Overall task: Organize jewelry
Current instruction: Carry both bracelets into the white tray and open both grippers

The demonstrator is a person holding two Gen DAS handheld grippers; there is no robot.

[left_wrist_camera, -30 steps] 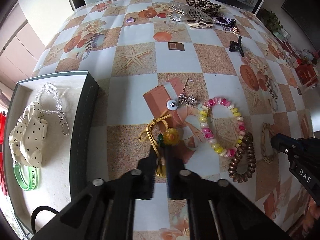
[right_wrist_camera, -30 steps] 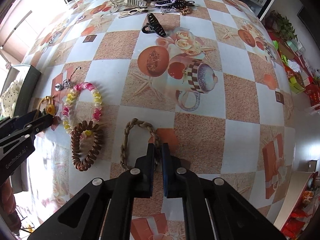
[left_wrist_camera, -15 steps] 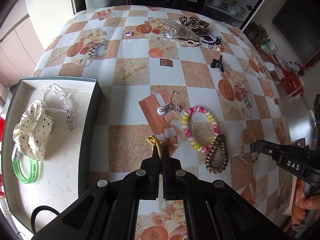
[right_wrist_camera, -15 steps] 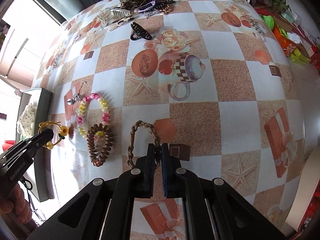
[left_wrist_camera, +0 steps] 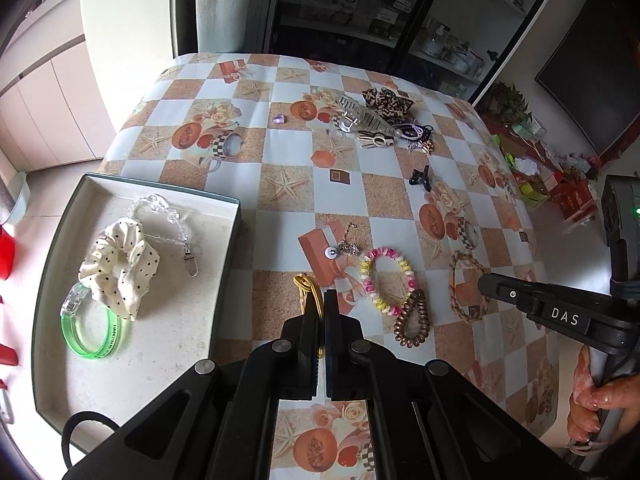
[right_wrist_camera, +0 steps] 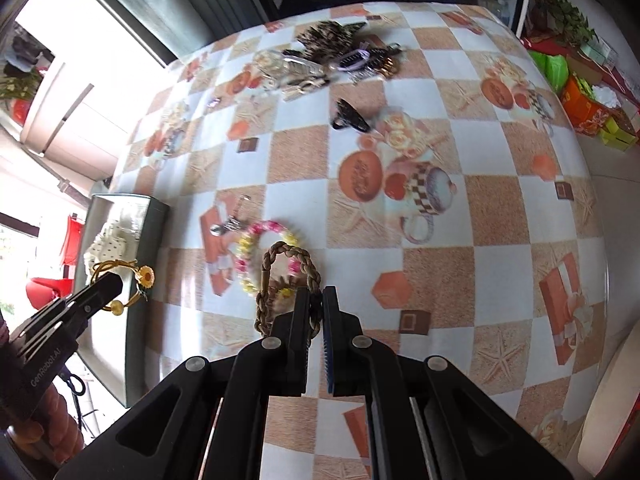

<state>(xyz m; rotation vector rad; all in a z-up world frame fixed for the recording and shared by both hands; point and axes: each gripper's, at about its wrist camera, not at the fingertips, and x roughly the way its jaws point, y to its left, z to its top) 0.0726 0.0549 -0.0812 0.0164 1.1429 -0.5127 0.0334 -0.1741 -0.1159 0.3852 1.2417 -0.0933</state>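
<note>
Two hand-held grippers pinch: left [left_wrist_camera: 320,304] yellow cord [left_wrist_camera: 310,288], right [right_wrist_camera: 317,300] braided band [right_wrist_camera: 276,276].

The yellow cord hair tie [left_wrist_camera: 309,289] is disappearing between the left gripper [left_wrist_camera: 320,304] fingers, its lower part hidden. The clutter of hair clips [right_wrist_camera: 320,64] is smearing into blur. The tray [left_wrist_camera: 44,264] is running off the left wrist view's edge.

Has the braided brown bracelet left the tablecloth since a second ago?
Yes. The right gripper, shut on the braided brown bracelet, has lifted it: it lay flat beside the coil tie, and now hangs in front of the pink-yellow bead bracelet.
</note>
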